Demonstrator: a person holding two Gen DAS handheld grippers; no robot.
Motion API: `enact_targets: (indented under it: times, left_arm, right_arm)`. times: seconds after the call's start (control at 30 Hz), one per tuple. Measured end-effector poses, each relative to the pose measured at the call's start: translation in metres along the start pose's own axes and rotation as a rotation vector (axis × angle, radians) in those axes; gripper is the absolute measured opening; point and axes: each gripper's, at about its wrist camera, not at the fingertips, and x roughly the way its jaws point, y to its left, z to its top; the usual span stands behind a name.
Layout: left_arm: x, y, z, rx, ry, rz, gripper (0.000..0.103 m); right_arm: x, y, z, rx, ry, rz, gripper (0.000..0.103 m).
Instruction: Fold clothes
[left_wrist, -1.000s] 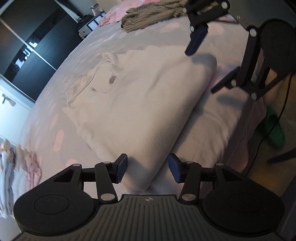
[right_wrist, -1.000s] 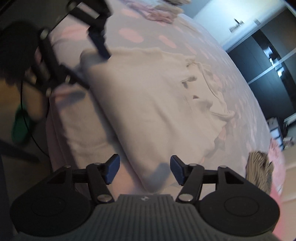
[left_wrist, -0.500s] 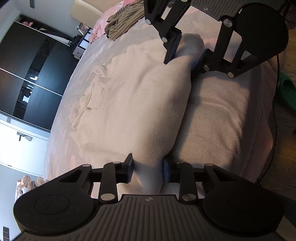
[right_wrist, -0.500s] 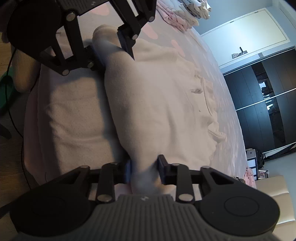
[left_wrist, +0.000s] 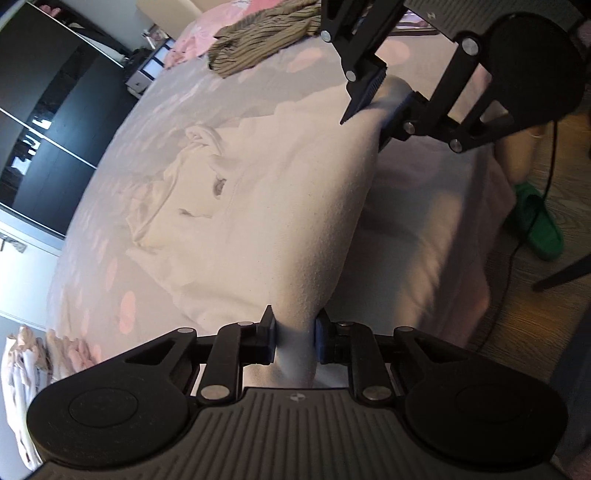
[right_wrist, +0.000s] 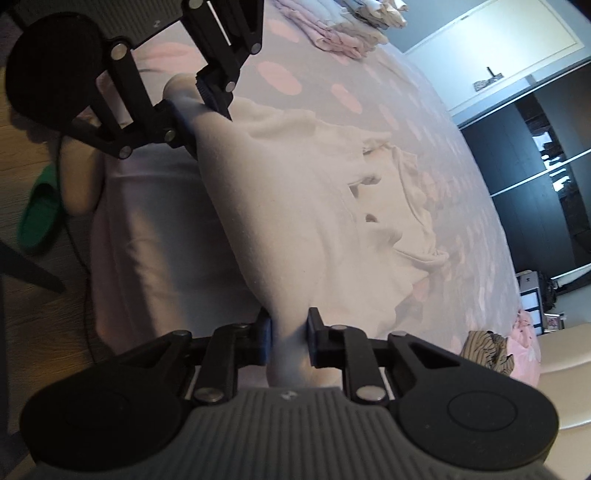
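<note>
A cream sweatshirt (left_wrist: 266, 206) (right_wrist: 306, 206) lies on a grey bed cover with pink spots (left_wrist: 207, 99) (right_wrist: 369, 92). Its near hem is lifted into a taut ridge between my two grippers. My left gripper (left_wrist: 293, 332) (right_wrist: 195, 96) is closing, and its pads press on one corner of the hem. My right gripper (right_wrist: 288, 332) (left_wrist: 384, 96) is closing too and pinches the other corner. The collar end, with bunched folds, rests flat on the bed.
A striped garment (left_wrist: 258, 40) (right_wrist: 487, 350) lies at one end of the bed, and a stack of folded clothes (left_wrist: 22, 362) (right_wrist: 343, 37) at the other. Beside the bed edge are a person's leg (left_wrist: 517, 155), a green slipper (left_wrist: 535, 225) and a cable on the wooden floor.
Both grippers went from wide open above the hem to shut on its two corners. The hem has risen off the bed into a ridge.
</note>
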Motion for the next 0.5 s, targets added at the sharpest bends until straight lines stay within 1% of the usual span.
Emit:
enact_targets:
  times: [0.07, 0.13, 0.27, 0.3, 0.33, 0.4, 0.47, 0.5]
  left_arm:
    - [-0.004, -0.001, -0.003, -0.001, 0.005, -0.041, 0.016]
    - [-0.004, -0.003, -0.005, 0.005, 0.011, -0.065, 0.016]
    - [0.014, -0.004, -0.009, -0.027, 0.044, -0.116, 0.017]
    - [0.019, -0.004, -0.010, -0.035, 0.049, -0.127, 0.019]
    - [0.022, -0.004, -0.011, -0.042, 0.052, -0.138, 0.020]
    - [0.023, -0.002, -0.012, -0.050, 0.048, -0.151, 0.025]
    - [0.019, 0.001, -0.014, -0.071, 0.046, -0.169, 0.030]
    - [0.017, 0.004, -0.014, -0.085, 0.046, -0.181, 0.033]
  right_arm:
    - [-0.006, 0.002, 0.000, 0.001, 0.004, 0.041, 0.020]
    - [-0.006, 0.002, 0.001, -0.002, 0.007, 0.065, 0.021]
    - [0.013, -0.007, 0.001, 0.030, 0.011, 0.109, 0.021]
    - [0.016, -0.006, -0.001, 0.042, 0.015, 0.123, 0.022]
    - [0.019, -0.004, -0.003, 0.055, 0.018, 0.131, 0.025]
    - [0.024, -0.006, -0.004, 0.070, 0.019, 0.147, 0.034]
    - [0.019, -0.010, -0.004, 0.107, 0.015, 0.184, 0.045]
    - [0.016, -0.013, -0.004, 0.131, 0.013, 0.204, 0.045]
